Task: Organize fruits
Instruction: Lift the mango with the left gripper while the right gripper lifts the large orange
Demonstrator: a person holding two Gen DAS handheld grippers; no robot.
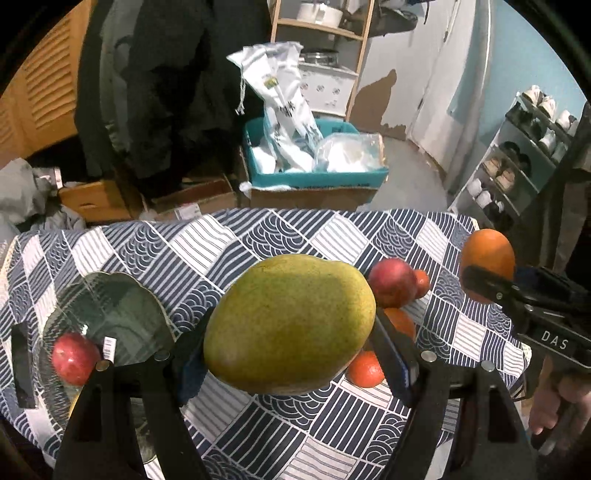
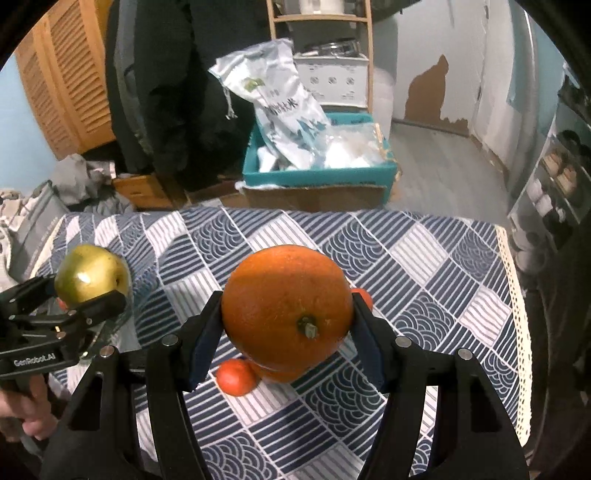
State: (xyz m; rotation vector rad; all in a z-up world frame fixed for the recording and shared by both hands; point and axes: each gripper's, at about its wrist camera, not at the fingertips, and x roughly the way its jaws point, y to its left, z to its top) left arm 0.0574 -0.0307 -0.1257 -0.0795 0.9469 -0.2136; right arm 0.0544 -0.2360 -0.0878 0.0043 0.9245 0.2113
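My left gripper (image 1: 291, 350) is shut on a green mango (image 1: 291, 325) and holds it above the table; it also shows at the left of the right wrist view (image 2: 92, 277). My right gripper (image 2: 288, 332) is shut on a large orange (image 2: 288, 306), seen at the right of the left wrist view (image 1: 487, 258). A glass plate (image 1: 122, 306) at the left holds a red apple (image 1: 74, 358). Another red apple (image 1: 391, 282) and small oranges (image 1: 365, 369) lie on the cloth behind the mango. A small orange (image 2: 236, 376) lies under the large orange.
The table has a blue and white patterned cloth (image 1: 258, 240). Behind it stand a teal box with bags (image 1: 314, 162), cardboard boxes (image 1: 96, 199), a wooden shelf (image 1: 321, 22) and a shoe rack (image 1: 517, 162) at the right.
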